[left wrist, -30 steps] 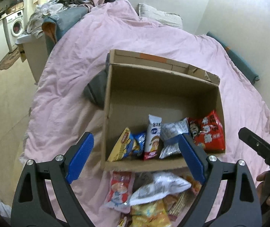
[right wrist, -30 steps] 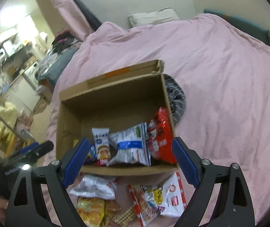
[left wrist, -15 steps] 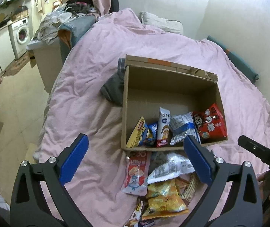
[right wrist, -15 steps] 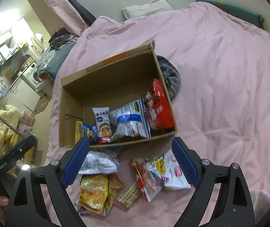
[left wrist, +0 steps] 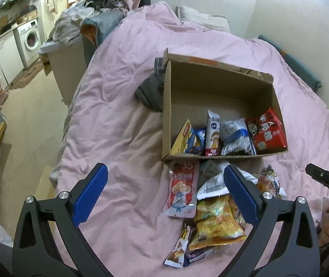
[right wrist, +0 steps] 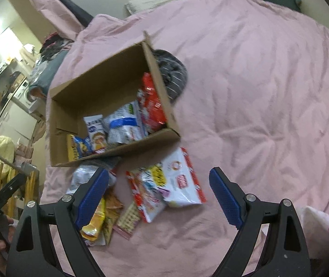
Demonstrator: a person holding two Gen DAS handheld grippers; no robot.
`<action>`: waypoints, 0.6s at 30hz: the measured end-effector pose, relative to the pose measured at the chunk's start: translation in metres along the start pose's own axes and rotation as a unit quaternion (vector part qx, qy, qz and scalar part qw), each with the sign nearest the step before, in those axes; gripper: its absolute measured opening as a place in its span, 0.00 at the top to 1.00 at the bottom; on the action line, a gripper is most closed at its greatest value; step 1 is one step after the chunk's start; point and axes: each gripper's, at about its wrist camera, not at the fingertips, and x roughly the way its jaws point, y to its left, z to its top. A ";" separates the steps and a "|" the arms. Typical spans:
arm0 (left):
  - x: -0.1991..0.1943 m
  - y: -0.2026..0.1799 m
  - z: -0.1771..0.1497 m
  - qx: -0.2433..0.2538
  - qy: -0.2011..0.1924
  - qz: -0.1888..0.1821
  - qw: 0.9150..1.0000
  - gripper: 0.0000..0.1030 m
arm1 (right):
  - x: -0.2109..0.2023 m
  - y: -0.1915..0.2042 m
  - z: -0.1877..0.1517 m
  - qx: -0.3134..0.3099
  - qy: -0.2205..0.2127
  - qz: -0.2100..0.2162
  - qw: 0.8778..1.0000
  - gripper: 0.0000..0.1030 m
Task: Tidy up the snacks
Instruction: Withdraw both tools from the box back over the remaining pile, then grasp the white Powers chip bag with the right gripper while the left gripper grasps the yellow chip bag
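Observation:
An open cardboard box (left wrist: 167, 106) (right wrist: 155, 69) lies on the pink bed and holds several snack packs, among them a red bag (left wrist: 267, 131) (right wrist: 151, 102) and a white-and-blue bag (left wrist: 237, 138) (right wrist: 124, 124). More packs lie loose in front of it: a pink pouch (left wrist: 182, 188), a yellow bag (left wrist: 215, 221) (right wrist: 95, 219) and a white-and-red bag (right wrist: 180, 180). My left gripper (left wrist: 164, 191) is open above the pink pouch, nothing between its fingers. My right gripper (right wrist: 158, 194) is open over the loose pile, holding nothing.
A dark striped cloth (left wrist: 151, 90) (right wrist: 172, 76) lies against the box's far side. The pink duvet (right wrist: 268, 92) spreads wide to the right. The bed's left edge drops to the floor (left wrist: 28, 124), with a washing machine (left wrist: 31, 38) and piled laundry beyond.
Both grippers have pulled back from the box toward the loose packs, so more of the pile shows. The left jaws have spread a little wider. The right view has rolled.

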 end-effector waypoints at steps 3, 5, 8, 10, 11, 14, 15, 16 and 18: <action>0.005 0.001 -0.004 0.003 0.016 0.005 1.000 0.04 | 0.011 -0.013 -0.002 0.023 0.027 -0.007 0.999 0.11; 0.008 0.001 -0.006 -0.001 0.026 0.001 1.000 0.04 | 0.020 -0.020 -0.003 0.046 0.046 0.003 0.998 0.11; 0.012 0.000 -0.007 -0.006 0.036 -0.001 0.999 0.04 | 0.040 -0.021 -0.004 0.058 0.078 0.000 0.995 0.09; 0.012 0.001 -0.007 -0.010 0.040 -0.006 0.999 0.04 | 0.056 -0.015 -0.002 0.035 0.096 -0.021 0.995 0.01; 0.012 0.001 -0.007 -0.012 0.041 -0.007 0.999 0.04 | 0.066 -0.009 0.001 0.016 0.107 -0.025 0.994 0.01; 0.014 0.005 -0.006 -0.018 0.047 -0.009 0.999 0.04 | 0.090 0.011 0.004 -0.058 0.149 -0.033 0.987 0.00; 0.015 0.007 -0.005 -0.021 0.050 -0.010 0.998 0.04 | 0.097 0.017 0.004 -0.085 0.155 -0.048 0.983 0.00; 0.016 0.009 -0.005 -0.025 0.053 -0.011 0.998 0.04 | 0.104 0.021 0.004 -0.103 0.162 -0.059 0.980 0.00; 0.018 0.013 -0.005 -0.033 0.058 -0.011 0.998 0.04 | 0.116 0.024 0.005 -0.119 0.176 -0.062 0.975 0.00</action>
